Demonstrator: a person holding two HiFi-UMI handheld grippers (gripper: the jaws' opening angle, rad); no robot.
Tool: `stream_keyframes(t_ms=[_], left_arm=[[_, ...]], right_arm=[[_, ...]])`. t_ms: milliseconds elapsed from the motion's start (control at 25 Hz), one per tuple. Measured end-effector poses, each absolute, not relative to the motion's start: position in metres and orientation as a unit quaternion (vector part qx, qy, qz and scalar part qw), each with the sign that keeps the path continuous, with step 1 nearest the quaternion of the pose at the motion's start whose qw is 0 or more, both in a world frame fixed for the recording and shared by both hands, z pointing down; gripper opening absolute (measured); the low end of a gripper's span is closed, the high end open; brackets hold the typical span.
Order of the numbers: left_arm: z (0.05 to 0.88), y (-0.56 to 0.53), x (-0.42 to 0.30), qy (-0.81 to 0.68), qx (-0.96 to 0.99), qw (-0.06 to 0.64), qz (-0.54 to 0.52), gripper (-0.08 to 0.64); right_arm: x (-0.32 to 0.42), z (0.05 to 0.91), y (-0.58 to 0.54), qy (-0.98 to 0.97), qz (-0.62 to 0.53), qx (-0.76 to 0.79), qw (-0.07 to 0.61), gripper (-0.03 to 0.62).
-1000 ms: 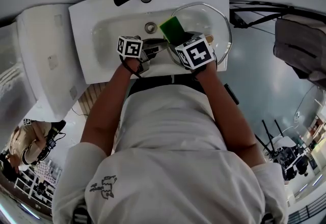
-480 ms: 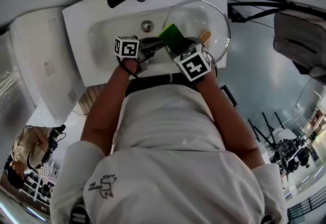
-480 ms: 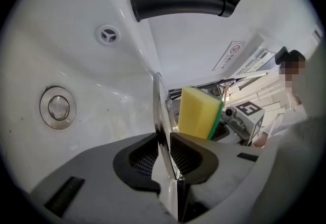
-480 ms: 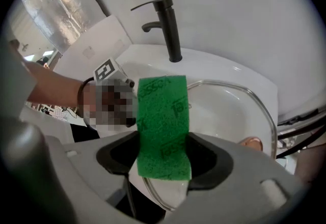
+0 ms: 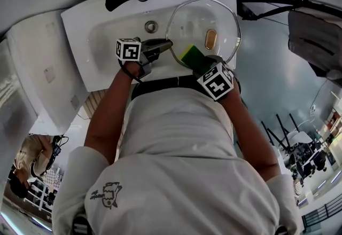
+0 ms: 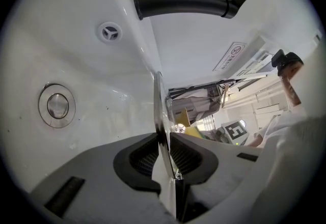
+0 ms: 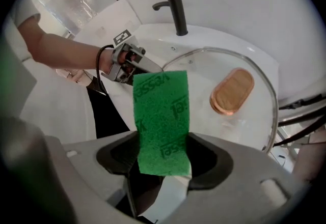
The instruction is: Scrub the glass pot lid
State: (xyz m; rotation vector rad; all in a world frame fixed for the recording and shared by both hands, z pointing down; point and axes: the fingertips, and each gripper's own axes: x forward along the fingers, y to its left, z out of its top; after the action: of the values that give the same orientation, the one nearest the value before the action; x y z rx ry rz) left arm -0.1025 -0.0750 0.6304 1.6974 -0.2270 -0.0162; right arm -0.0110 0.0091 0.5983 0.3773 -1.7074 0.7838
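White basin (image 5: pixel 80 20) carries the glass pot lid (image 5: pixel 189 17) over its right half, knob side up. The left gripper (image 6: pixel 165 152) has just been closing its 2 jaws, which pinch the lid's rim (seen edge-on between the pads). The right gripper (image 7: pixel 163 159) clamps a green scouring sponge (image 7: pixel 160 116), held at the lid's near edge beside the tan knob (image 5: pixel 210 39).
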Motion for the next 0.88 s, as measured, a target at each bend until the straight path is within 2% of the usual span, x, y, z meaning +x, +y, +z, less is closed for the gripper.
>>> stream_keyframes(t_ms=[600, 880], left_arm=[[0.633, -0.077, -0.100, -0.104, 0.744, 0.660, -0.008, 0.071], [0.634, -0.076, -0.099, -0.118, 0.755, 0.645, 0.008, 0.083]], right_arm=[[0.126, 0.628, 0.041, -0.645, 0.400, 0.186, 0.624, 0.291], [0.138, 0.620, 0.038, -0.665, 0.405, 0.176, 0.602, 0.295]])
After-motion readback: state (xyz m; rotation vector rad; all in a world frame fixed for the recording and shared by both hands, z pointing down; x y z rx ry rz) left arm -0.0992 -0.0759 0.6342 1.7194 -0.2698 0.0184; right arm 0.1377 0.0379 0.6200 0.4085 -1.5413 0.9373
